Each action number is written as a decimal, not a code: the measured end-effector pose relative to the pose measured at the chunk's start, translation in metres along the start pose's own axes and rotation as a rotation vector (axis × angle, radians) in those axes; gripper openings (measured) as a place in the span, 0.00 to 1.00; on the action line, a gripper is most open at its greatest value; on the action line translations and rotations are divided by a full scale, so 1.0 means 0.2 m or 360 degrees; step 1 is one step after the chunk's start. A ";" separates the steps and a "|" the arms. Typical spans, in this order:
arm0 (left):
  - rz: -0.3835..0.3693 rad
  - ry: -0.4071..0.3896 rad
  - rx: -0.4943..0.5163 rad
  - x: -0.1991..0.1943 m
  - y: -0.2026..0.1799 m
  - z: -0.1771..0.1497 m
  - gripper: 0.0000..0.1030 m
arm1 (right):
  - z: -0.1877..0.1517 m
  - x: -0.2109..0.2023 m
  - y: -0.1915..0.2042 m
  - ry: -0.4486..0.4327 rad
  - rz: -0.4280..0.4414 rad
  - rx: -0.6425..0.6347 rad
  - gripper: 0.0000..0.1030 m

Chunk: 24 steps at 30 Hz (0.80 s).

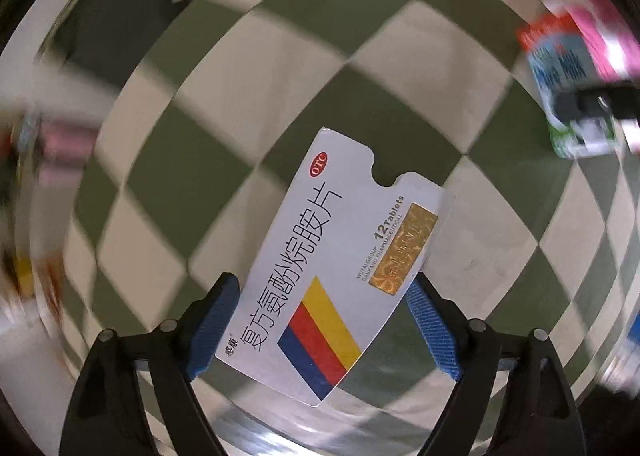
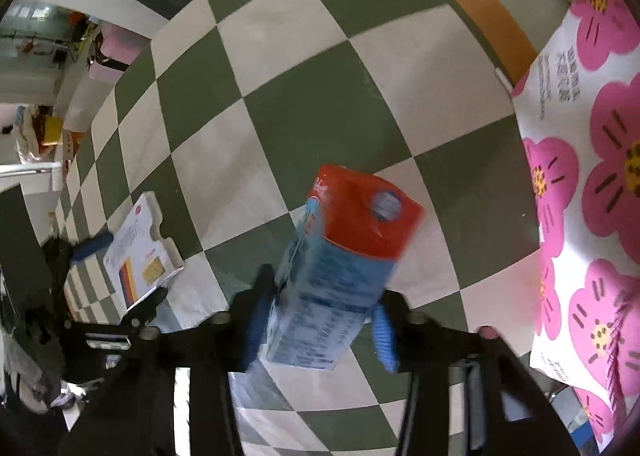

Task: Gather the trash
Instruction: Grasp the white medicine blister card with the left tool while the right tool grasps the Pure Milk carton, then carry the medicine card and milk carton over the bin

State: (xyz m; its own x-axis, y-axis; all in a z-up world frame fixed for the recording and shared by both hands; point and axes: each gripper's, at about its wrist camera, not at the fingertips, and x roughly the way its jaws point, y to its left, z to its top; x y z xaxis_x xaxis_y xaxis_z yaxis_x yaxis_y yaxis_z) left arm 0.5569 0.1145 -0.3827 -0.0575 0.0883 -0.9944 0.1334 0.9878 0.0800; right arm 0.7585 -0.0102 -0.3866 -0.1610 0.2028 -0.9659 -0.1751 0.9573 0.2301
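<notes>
1. I take the step in hand to be getting both pieces of trash firmly gripped before carrying them to the flowered bag (image 2: 580, 176), which lies off to the right of the right tongs (image 2: 320, 296).
2. To do it well, I would check each grip before carrying anything. The medicine box (image 1: 320, 276) sits slantwise between the pads, so a thin card edge could slip or buckle. I would squeeze gently and keep the wrist level.
3. The left tongs (image 1: 322, 284) stand wide and point down at the checkered floor (image 1: 280, 76). The flat white box fills the span between the blue pads (image 1: 212, 320). Both pads look to meet its long edges, and the box shows sharp while the floor behind is smeared, so I judge it held.
4. The right tongs are narrower. The milk carton (image 2: 344, 256) runs out along the fingers, with its red capped end away from me and its printed end back between the pads.
5. The left-hand pad lies against the carton's side. The right-hand pad is just beside it, and the carton is blurred there, so I cannot tell whether that pad presses. I would confirm contact before lifting.
6. Seen from the right tongs, the box and the left tongs are low and to the left, well apart from the carton.
7. The main risk, as I judge it, is the carton sliding out toward its heavy capped end.
</notes>
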 end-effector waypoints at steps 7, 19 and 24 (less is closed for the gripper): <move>-0.0101 -0.0002 -0.0485 -0.03 -0.03 -0.17 0.83 | -0.02 0.01 0.17 -0.0008 -0.0174 -0.0162 0.41; -0.0076 -0.0160 -0.0569 -0.18 -0.18 -0.30 0.77 | -0.14 -0.08 0.22 -0.0169 -0.0155 -0.0184 0.36; -0.0059 -0.0297 -0.0740 -0.36 -0.21 -0.44 0.77 | -0.28 -0.19 0.28 -0.0264 -0.0161 -0.0266 0.36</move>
State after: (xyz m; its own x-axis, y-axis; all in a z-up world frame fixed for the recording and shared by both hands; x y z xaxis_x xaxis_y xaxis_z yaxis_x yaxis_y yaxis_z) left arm 0.4674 0.0776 -0.3086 0.1296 0.0696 -0.9891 -0.3227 0.9462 0.0243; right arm 0.7002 0.0242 -0.3311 0.0246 0.1519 -0.9881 -0.3426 0.9298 0.1344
